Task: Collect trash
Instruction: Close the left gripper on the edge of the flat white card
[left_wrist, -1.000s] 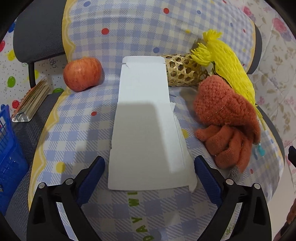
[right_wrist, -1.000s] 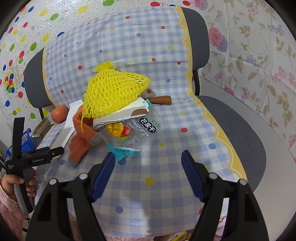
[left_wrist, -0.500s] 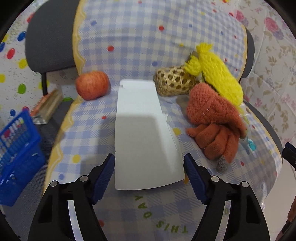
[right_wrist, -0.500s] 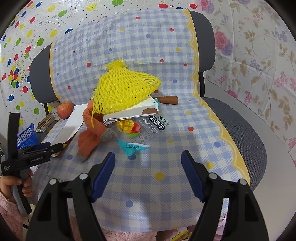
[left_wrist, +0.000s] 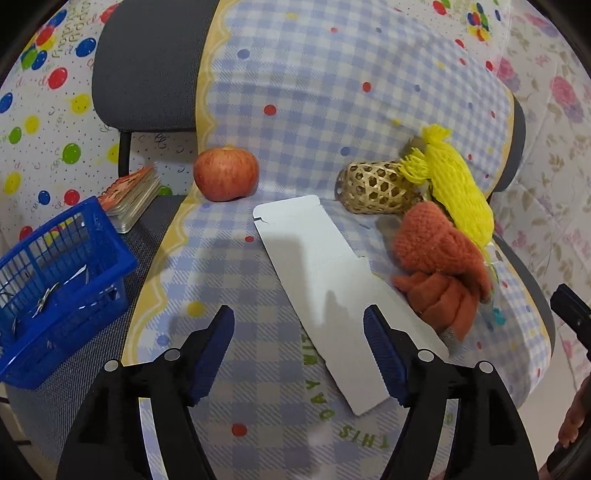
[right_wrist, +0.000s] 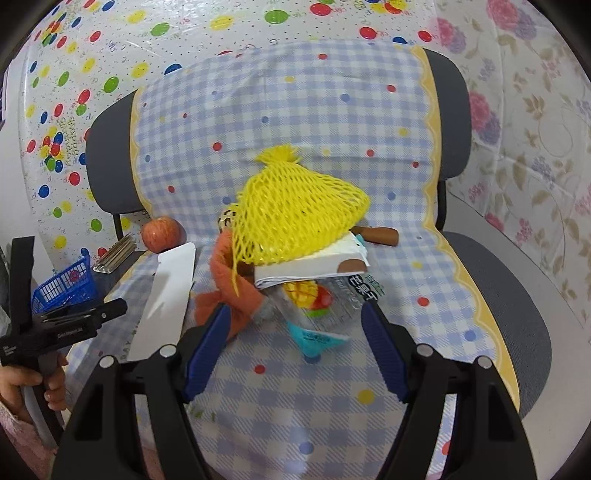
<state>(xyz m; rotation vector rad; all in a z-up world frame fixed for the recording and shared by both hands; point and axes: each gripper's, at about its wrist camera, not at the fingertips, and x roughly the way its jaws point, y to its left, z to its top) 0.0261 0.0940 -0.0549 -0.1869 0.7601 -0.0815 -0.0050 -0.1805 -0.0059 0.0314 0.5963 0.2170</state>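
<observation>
We face a chair (left_wrist: 155, 66) draped in a checked cloth (left_wrist: 332, 92), and the trash lies spread over its seat. The largest piece is the flattened white carton (left_wrist: 332, 280): its long axis runs diagonally from near the apple (left_wrist: 226, 174) at the back down toward our right, so its near end sits beside the right finger of the left gripper (left_wrist: 299, 332) rather than between the two. Those fingers (left_wrist: 212, 345) are spread wide and hold nothing. We judge the left gripper nearer to the carton, and it would need to shift right and turn to meet that slanted edge.

Beside the carton sits a heap: a yellow foam net (right_wrist: 295, 218) over a folded white wrapper (right_wrist: 314, 266), against an orange knitted glove (left_wrist: 439, 266) and a woven bamboo tube (left_wrist: 373, 192).

Smaller again, the clear mango snack packet (right_wrist: 317, 306) lies directly ahead of the right gripper (right_wrist: 295, 336), whose fingers (right_wrist: 384, 350) are likewise spread and empty, bracketing the packet's near end without touching it.

The blue basket (left_wrist: 85, 258) waits at our left, off the seat.
</observation>
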